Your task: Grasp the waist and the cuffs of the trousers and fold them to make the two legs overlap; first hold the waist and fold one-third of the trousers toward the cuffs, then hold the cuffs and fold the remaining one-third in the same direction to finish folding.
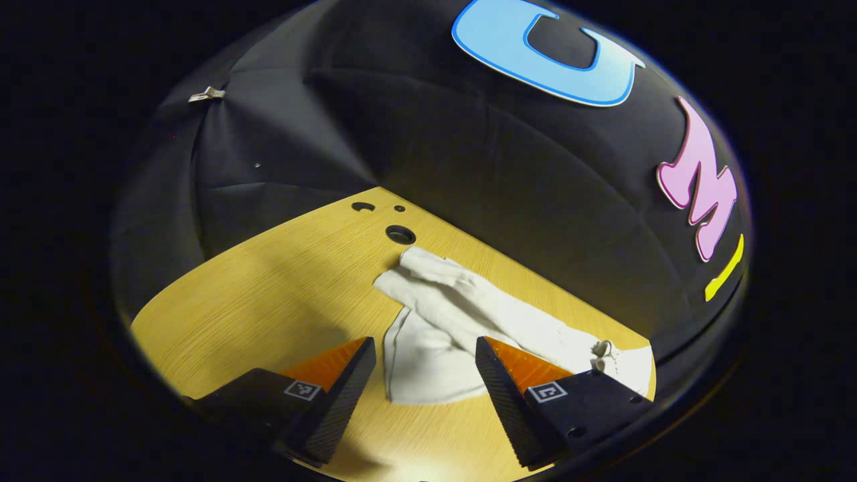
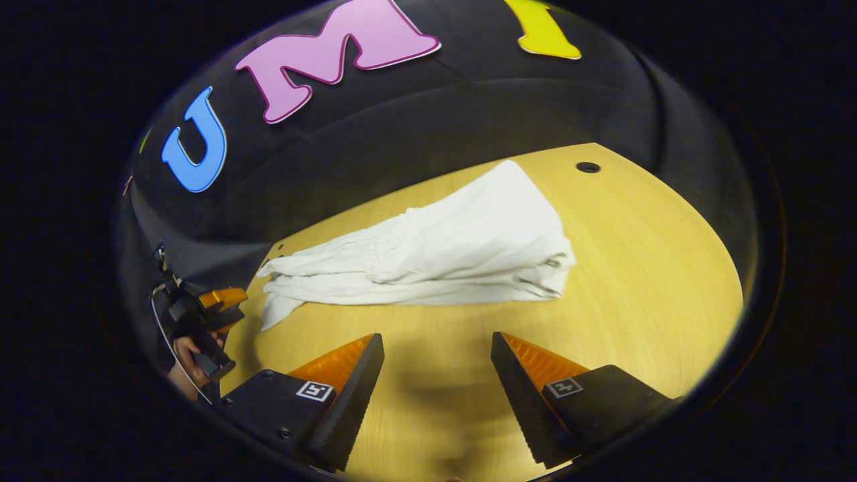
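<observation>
white trousers [image 2: 442,251] lie flat and rumpled on the wooden table across the middle of the right gripper view, legs overlapped, narrowing toward the left.

Yellow wood-grain tabletop [image 1: 268,294], round dark holes [image 1: 400,234] near far edge. Creased black cloth wall [image 1: 415,127] behind, small pale clip [image 1: 206,94] pinned on seam. Bright overhead light pools on table, edges dim.

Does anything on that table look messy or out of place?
Yes, a little. The white trousers lie rumpled on the wooden table, and one cuff end splays out from the other. Nothing looks spilled or torn.
</observation>
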Tool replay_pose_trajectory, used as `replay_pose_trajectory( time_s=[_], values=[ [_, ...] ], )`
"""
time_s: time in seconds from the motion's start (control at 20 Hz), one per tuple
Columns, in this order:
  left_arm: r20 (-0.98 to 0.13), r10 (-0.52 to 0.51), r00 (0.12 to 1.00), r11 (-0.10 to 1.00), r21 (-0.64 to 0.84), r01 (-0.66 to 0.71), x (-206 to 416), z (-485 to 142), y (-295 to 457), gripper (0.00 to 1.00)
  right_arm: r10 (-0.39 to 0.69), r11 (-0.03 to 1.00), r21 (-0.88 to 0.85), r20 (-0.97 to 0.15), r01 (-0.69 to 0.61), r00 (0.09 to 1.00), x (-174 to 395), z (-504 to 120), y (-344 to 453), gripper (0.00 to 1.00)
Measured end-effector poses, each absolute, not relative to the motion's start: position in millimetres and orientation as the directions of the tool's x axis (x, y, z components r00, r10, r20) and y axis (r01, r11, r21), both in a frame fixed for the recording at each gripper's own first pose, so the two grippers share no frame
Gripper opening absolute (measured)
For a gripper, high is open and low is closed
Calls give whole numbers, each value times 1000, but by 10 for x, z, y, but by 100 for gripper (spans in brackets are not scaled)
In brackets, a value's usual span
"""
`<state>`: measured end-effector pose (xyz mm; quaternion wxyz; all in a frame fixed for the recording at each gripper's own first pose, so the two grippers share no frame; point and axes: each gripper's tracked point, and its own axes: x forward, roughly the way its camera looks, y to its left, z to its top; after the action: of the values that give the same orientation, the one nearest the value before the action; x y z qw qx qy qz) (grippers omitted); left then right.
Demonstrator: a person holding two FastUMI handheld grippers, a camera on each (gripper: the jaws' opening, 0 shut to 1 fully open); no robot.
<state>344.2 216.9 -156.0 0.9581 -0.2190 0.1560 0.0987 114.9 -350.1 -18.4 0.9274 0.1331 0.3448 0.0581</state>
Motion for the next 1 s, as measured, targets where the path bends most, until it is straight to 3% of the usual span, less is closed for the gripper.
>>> replay_pose_trajectory(
  time_s=[0.1,0.15,0.4,0.55,0.65,0.75,0.8,1.0],
  values=[
    [-345,123,930,890,-377,-257,3706,-1571,2194,92,172,954,297,-644,36,745,829,-140,-3732,99],
    [-350,132,927,895,-359,-263,3823,-1596,2208,96,160,952,301,-652,60,741,689,-112,-3822,98],
    [-430,266,863,904,-199,-378,4135,-1950,2352,96,95,957,262,-688,124,720,66,-31,-4136,98],
    [-427,291,856,918,-127,-376,4262,-2021,2317,98,117,971,228,-719,74,686,-200,-49,-4042,99],
    [-450,331,829,929,5,-369,4246,-2052,2295,98,109,988,156,-731,10,674,-295,-78,-3965,99],
    [-453,277,847,955,35,-294,4375,-2088,2131,100,139,987,154,-734,-36,665,-347,-90,-3758,99],
    [-451,271,850,958,44,-282,4407,-2080,2096,77,140,988,144,-730,-50,669,-339,-71,-3676,99],
    [-470,232,852,967,22,-252,4378,-2095,2068,66,141,990,111,-697,-89,703,-272,85,-3508,99]
  ],
)
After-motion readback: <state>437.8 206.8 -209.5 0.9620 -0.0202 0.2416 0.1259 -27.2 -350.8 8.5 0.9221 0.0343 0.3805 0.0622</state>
